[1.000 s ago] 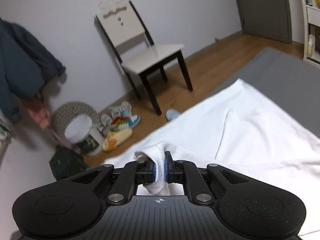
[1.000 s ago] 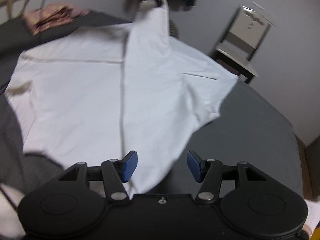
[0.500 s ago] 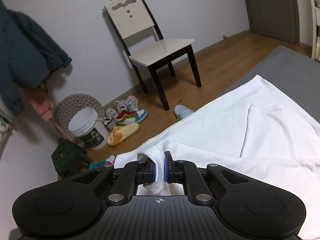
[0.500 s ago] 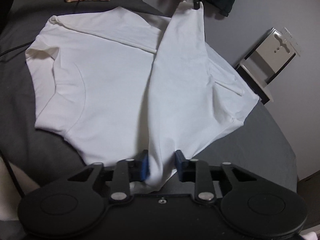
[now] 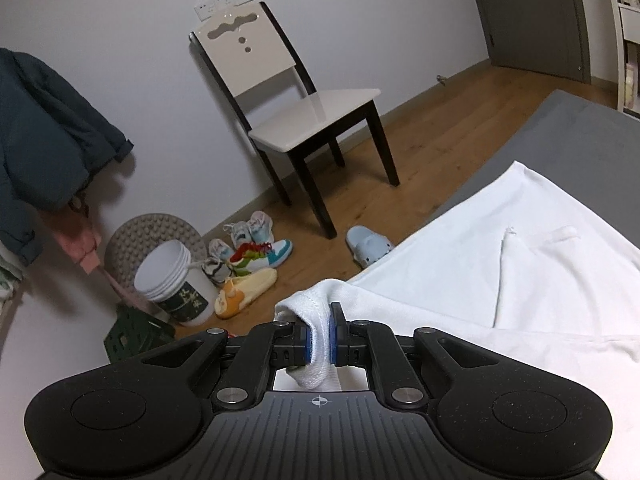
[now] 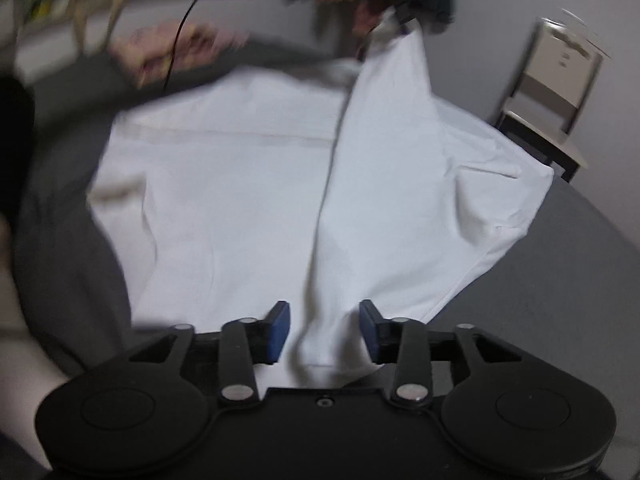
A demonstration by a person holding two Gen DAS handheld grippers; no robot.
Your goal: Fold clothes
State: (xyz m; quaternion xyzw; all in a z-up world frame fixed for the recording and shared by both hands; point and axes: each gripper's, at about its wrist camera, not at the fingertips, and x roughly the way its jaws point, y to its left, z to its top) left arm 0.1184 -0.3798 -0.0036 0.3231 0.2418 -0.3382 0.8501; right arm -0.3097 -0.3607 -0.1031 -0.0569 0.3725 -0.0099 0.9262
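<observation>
The white T-shirt (image 6: 248,184) is lying spread on the grey bed (image 6: 568,264), one side being folded over. The left hand-held gripper (image 5: 319,338) is pinching its hem tight. The right hand-held gripper (image 6: 324,330) is sitting wide around a fold, and probably needs to squeeze next.

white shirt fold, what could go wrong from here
1. The right gripper stands open with a ridge of the white shirt between its pads, while the left gripper is shut on a bunched edge. Pulling with one side free could skew the fold.
2. The shirt's edge lies near the edge of the grey bed, above the shoes on the floor; a tug that way might drag it off.
</observation>
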